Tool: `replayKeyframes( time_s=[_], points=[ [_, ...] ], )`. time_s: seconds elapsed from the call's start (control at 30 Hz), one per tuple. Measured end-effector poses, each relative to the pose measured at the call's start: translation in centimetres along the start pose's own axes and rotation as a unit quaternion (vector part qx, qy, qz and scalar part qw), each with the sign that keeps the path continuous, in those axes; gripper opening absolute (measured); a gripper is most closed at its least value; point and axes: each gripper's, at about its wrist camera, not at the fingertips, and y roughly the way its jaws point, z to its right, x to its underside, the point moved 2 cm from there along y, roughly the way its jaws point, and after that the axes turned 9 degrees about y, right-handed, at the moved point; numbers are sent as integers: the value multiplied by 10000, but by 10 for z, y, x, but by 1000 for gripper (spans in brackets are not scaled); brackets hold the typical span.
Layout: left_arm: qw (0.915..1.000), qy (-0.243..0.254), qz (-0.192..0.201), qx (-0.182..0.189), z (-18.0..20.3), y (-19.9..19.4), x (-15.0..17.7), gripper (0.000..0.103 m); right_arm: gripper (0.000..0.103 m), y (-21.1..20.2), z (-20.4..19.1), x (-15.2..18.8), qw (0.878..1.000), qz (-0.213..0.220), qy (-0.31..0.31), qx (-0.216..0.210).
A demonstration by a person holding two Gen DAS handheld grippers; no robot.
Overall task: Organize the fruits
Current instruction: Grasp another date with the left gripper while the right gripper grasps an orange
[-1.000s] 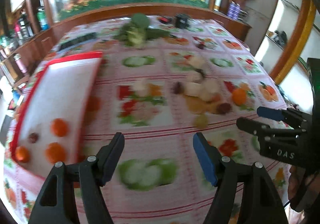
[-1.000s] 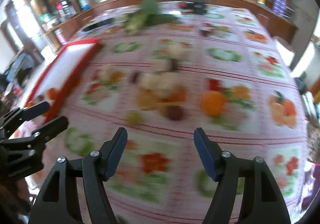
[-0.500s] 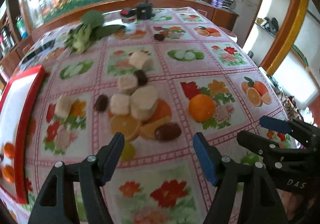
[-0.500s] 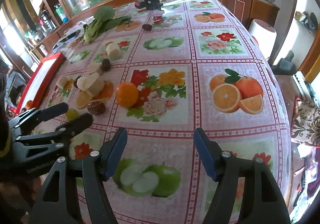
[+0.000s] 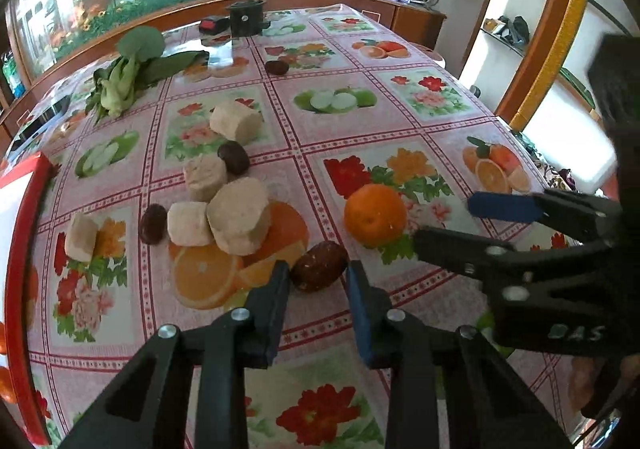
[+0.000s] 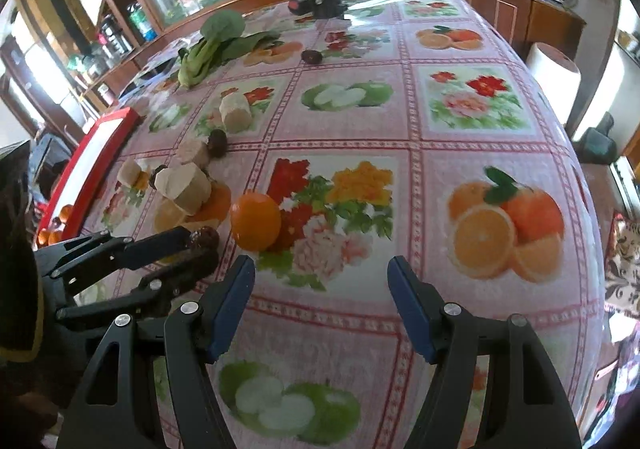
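My left gripper [image 5: 318,281] has closed around a dark brown fruit [image 5: 318,265] lying on the tablecloth; the fingers touch its sides. It also shows in the right wrist view [image 6: 206,237]. An orange [image 5: 375,215] sits just right of it, seen too in the right wrist view [image 6: 255,220]. My right gripper [image 6: 321,281] is open and empty, hovering right of the orange. Other brown fruits [image 5: 234,157] lie among pale cut chunks [image 5: 239,215]. A red-rimmed white tray [image 5: 18,249] at the left holds small oranges.
Leafy greens [image 5: 128,69] lie at the back left. A black device [image 5: 245,17] stands at the far edge. Another brown fruit [image 5: 277,67] lies near it. The table's right edge [image 6: 588,209] drops off beside a white roll [image 6: 554,77].
The left gripper swung from the tray to the fruit pile, moved in, and closed its jaws on the brown fruit. The right gripper shifted right and stayed open.
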Motion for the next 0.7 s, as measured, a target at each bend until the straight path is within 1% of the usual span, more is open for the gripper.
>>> replayKeyframes(
  time_s=[0.17,0.23,0.27,0.3,0.33,0.37,0.4,0.47,0.5,0.57,0.63,0.7],
  points=[
    [9999,-61,-50,77,-2,0,-1,33,69,18,-16,-11,9994,-149,-224,-204],
    [9999,-24,-76,107,-1,-1,0,33,69,22,-23,-12,9989,-129,-376,-242],
    [9999,-7,-82,105,-1,-2,0,33,66,24,-25,-12,9986,-119,-450,-250],
    [9999,10,-87,117,-1,-1,0,33,61,25,-27,-13,9982,-102,-533,-253],
    [9999,14,-98,140,-1,-1,0,33,44,25,-28,-13,9978,-111,-571,-312],
    [9998,6,-106,166,-1,-1,0,33,33,24,-28,-13,9971,-163,-572,-469],
    [9997,-6,-116,194,-1,-1,0,33,33,23,-28,-13,9971,-179,-552,-499],
    [9995,-6,-142,271,0,0,-1,34,32,18,-26,-11,9976,-90,-613,-315],
    [9994,2,-153,295,2,0,-1,35,32,14,-22,-11,9979,-41,-578,-304],
    [9992,54,-182,366,6,1,-1,36,32,4,-11,-10,9982,34,-446,-403],
    [9990,177,-212,340,10,3,-1,36,32,-5,-2,-7,9983,173,-473,-305],
    [9990,265,-214,291,14,6,-2,36,32,-10,6,-5,9984,211,-481,-211]
  ],
)
